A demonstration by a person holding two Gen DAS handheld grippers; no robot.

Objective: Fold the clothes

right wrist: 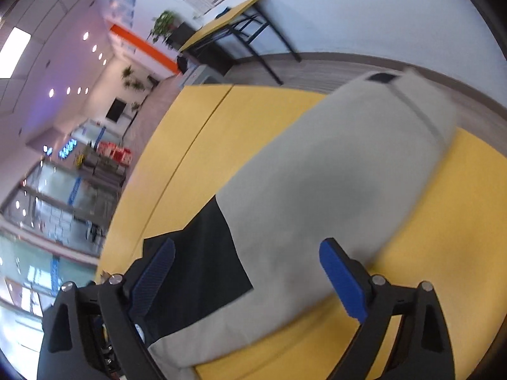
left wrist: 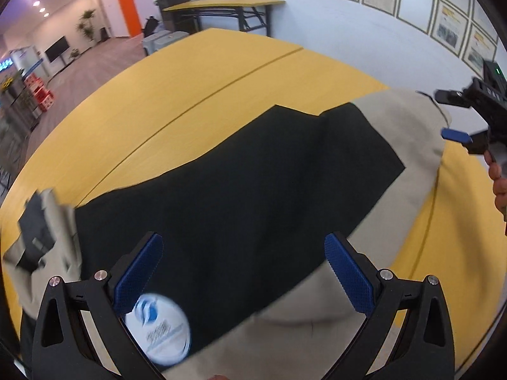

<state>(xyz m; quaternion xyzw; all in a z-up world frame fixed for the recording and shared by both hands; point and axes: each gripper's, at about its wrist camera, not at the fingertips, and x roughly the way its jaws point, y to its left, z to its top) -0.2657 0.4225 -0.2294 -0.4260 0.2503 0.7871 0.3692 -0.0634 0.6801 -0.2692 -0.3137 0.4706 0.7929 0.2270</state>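
Office hall, yellow table [left wrist: 196,72]. Black-and-beige garment [left wrist: 253,190] lies on the table, partly folded, collar end bunched, round logo near edge. Left tool [left wrist: 244,272] and right tool [right wrist: 247,272] both wide open, holding nothing. Final folds likely remain.

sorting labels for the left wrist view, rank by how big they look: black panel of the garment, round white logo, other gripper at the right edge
1. black panel, by far the largest.
2. round white logo.
3. right gripper: cut off by the frame edge and farther from the camera, so its place against the logo is unsure.
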